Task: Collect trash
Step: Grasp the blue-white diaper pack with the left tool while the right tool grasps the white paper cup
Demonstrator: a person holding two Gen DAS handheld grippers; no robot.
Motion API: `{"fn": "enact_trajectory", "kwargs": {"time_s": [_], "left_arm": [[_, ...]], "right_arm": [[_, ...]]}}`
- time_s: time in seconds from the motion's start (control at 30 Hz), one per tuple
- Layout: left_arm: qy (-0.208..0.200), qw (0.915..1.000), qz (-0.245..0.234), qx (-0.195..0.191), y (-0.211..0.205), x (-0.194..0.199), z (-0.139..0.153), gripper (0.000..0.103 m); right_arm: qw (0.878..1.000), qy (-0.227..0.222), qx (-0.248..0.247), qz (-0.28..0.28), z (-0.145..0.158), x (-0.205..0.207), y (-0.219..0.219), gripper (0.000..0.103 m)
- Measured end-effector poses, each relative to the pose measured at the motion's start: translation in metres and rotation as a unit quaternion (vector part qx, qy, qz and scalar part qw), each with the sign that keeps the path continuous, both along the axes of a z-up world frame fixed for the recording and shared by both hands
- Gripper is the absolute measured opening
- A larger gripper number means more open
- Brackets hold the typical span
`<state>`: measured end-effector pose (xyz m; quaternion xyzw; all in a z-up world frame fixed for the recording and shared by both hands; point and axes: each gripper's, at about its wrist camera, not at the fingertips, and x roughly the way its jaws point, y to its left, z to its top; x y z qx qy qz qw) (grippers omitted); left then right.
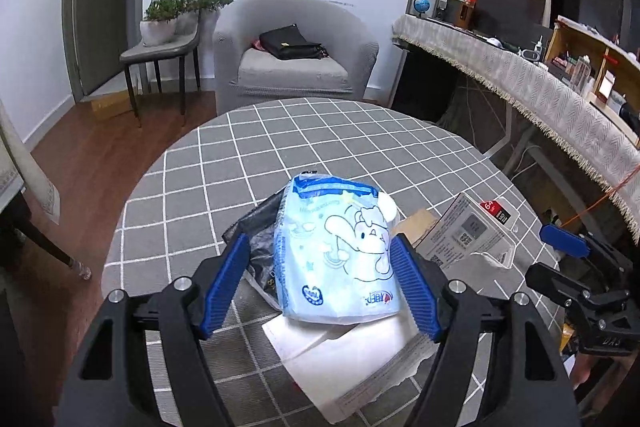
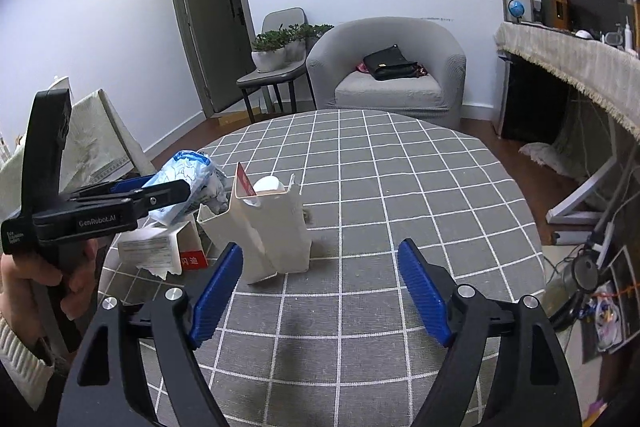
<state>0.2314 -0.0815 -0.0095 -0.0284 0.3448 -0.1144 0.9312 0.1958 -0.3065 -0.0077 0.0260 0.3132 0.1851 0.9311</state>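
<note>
A light blue packet (image 1: 336, 247) with a cartoon print lies on a black plastic bag (image 1: 256, 219) and a white paper sheet (image 1: 348, 359). My left gripper (image 1: 320, 239) is open around the packet; the left pad (image 1: 224, 283) stands off it and the right pad is at its edge. A clear blister pack (image 1: 472, 227) and a brown cardboard piece (image 1: 416, 223) lie to the right. My right gripper (image 2: 320, 247) is open over the grey check tablecloth (image 2: 400, 187) with nothing between its fingers. A white carton (image 2: 276, 227) stands just ahead of its left finger.
A white box with a red label (image 2: 160, 251) lies under the left gripper (image 2: 160, 187), which a hand (image 2: 24, 279) holds. Beyond the round table are a grey armchair (image 1: 296, 67) with a black bag, a chair with potted plants (image 1: 160, 23) and a cloth-covered counter (image 1: 520, 79).
</note>
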Motion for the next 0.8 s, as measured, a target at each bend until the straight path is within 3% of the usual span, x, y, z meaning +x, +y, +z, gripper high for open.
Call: {"fn": "enact_trajectory", "kwargs": {"time_s": [0.33,0.4,0.47,0.8], "left_arm": [[0.007,0.9998,0.002,0.021,-0.006,0.002,-0.005,0.077],[0.009,0.9998,0.008,0.017,-0.004,0.004,-0.006,0.075],[0.015,0.9997,0.009,0.016,-0.003,0.005,-0.007,0.057],[0.001,0.9998,0.017,-0.014,0.009,-0.005,0.005,0.054]], "right_arm": [[1.0,0.0,0.0,0.005,0.001,0.003,0.005,0.083],[1.0,0.002,-0.004,0.006,-0.001,0.005,0.006,0.083],[1.0,0.004,-0.006,0.007,-0.004,0.006,0.007,0.085],[0.999,0.012,-0.019,0.032,-0.009,0.017,0.03,0.089]]}}
